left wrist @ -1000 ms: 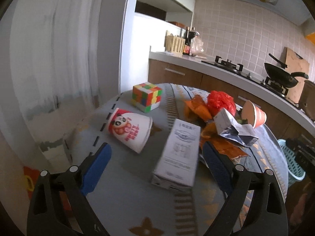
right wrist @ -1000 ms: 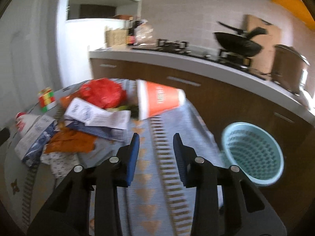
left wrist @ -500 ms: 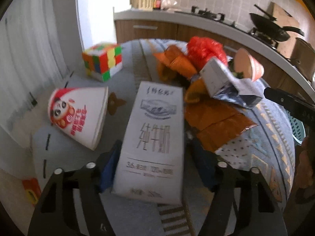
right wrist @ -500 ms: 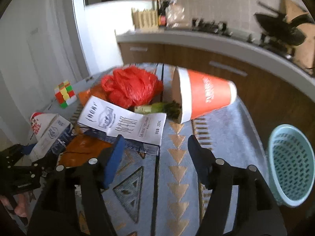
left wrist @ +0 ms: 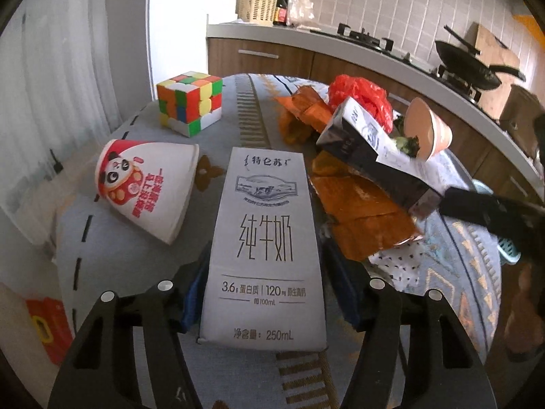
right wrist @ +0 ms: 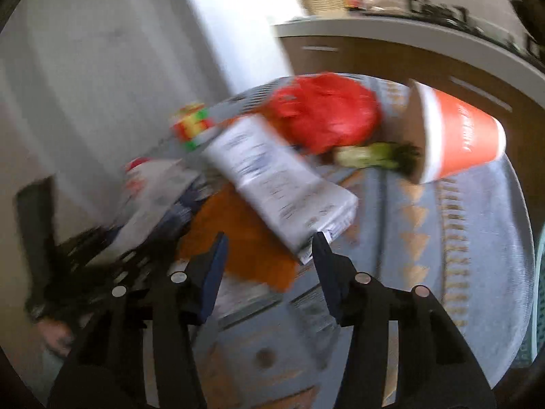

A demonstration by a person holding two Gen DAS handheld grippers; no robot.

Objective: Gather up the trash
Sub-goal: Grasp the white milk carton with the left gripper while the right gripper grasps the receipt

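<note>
Left tool has been closing, pads against milk carton lying on bench. Right tool closing too, still open, at crumpled carton. Risk: smooth carton slips out.

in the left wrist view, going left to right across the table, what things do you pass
panda paper cup → rubik's cube → milk carton → flattened orange wrapper → orange paper cup
</note>
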